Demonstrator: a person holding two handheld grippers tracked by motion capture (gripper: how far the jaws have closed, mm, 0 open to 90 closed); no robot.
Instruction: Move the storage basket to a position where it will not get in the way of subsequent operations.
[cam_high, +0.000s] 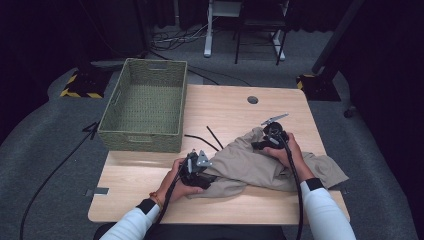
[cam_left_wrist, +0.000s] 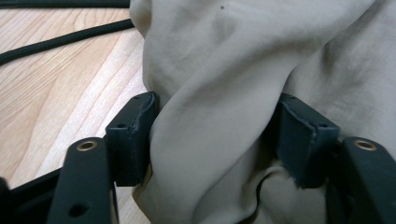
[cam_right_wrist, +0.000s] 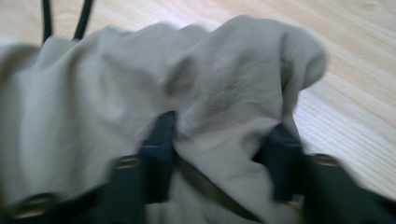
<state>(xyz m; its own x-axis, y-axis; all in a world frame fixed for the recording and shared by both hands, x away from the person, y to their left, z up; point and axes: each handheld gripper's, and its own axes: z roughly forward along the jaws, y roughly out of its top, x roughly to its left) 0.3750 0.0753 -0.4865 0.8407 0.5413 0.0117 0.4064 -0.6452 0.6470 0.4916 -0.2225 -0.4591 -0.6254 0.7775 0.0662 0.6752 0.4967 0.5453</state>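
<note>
Both our grippers, left (cam_high: 200, 172) and right (cam_high: 267, 140), have fingers part-open with bunched beige cloth (cam_high: 260, 165) between them, on the surface (cam_high: 225, 107).

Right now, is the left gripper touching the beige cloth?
Touching. In the left gripper view, a fold of the beige cloth fills the space between the jaws of the left gripper and lies against both pads.

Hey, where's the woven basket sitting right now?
In the high view the woven basket sits on the table's far left corner, beyond the left gripper and left of the crumpled beige cloth.
</note>
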